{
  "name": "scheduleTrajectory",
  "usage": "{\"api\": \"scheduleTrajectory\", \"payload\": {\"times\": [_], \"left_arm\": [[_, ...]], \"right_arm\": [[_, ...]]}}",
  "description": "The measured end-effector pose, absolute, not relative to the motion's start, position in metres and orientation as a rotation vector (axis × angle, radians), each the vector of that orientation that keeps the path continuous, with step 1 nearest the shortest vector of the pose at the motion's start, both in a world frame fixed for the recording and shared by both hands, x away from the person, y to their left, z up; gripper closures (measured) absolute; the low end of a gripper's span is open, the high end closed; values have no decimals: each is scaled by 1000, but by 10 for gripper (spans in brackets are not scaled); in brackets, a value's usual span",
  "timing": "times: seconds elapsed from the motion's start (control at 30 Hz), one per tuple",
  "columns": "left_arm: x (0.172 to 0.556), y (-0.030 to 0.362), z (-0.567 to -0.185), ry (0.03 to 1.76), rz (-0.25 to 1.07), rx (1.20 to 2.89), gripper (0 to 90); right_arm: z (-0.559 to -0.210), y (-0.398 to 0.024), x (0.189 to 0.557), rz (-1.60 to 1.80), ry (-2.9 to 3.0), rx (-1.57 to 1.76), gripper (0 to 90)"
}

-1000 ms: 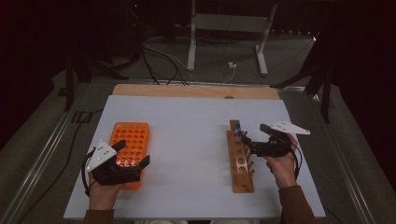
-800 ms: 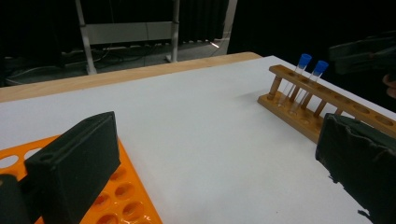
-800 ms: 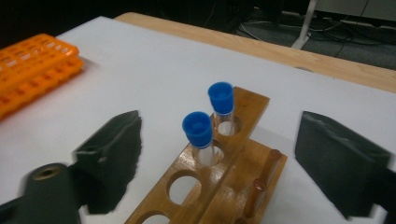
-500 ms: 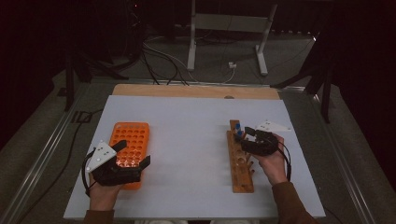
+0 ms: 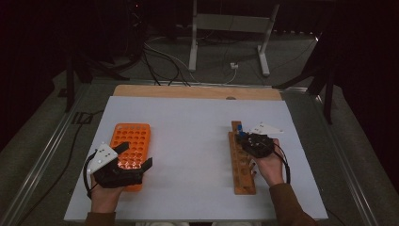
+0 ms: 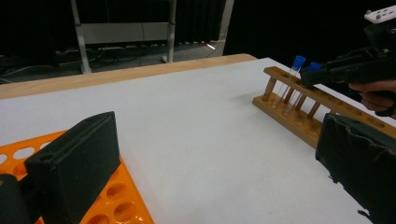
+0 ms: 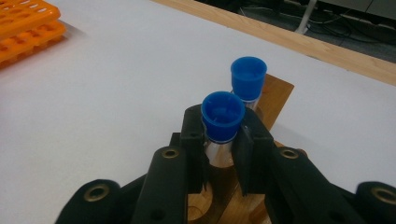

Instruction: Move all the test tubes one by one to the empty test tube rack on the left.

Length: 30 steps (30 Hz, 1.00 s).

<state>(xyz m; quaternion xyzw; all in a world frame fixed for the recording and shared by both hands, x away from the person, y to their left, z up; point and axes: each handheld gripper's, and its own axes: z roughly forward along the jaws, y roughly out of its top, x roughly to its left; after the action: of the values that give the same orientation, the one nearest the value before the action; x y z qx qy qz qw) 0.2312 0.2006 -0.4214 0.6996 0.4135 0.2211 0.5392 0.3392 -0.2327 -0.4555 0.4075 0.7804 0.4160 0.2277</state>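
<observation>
The blue-capped tube point(image 7: 223, 122) stands in the wooden rack point(image 5: 243, 169), in the second hole from the rack's far end, and the right tongs point(image 7: 223, 140) are clamped on it just below its cap. The jaws have just been closing, and the tube sits between them with both pads pressed against its sides. Just beyond the right tongs, in the rack's last hole, stands a second blue-capped tube point(image 7: 248, 79), upright and close to the held one without touching it. From the left gripper view the two tubes show side by side at the far end of the rack point(image 6: 322, 119), with the right tongs point(image 6: 314, 74) on the nearer one point(image 6: 313, 68) and the other tube point(image 6: 295, 65) free beside it.

In the high view the right tongs point(image 5: 244, 140) reach over the far part of the rack from the person's right hand point(image 5: 268, 165), and the rest of the rack's holes run back toward the person, below and behind the tongs.

Well apart from the right tongs, across a bare stretch of the white tabletop point(image 5: 188, 141), lies the orange tray point(image 5: 131, 141) of round holes. The left tongs point(image 5: 136, 157) rest over its near end with the jaws spread wide apart and nothing between them; one jaw is above the tray, the other off its inner edge. The left hand point(image 5: 106, 195) holds them from behind.
</observation>
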Motion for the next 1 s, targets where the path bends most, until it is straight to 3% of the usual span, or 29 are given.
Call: {"api": "scheduleTrajectory", "payload": {"times": [1.0], "left_arm": [[231,200,-423,994,521,1654,8]], "right_arm": [[-434,-242,333,1192,2107,1163,767]]}}
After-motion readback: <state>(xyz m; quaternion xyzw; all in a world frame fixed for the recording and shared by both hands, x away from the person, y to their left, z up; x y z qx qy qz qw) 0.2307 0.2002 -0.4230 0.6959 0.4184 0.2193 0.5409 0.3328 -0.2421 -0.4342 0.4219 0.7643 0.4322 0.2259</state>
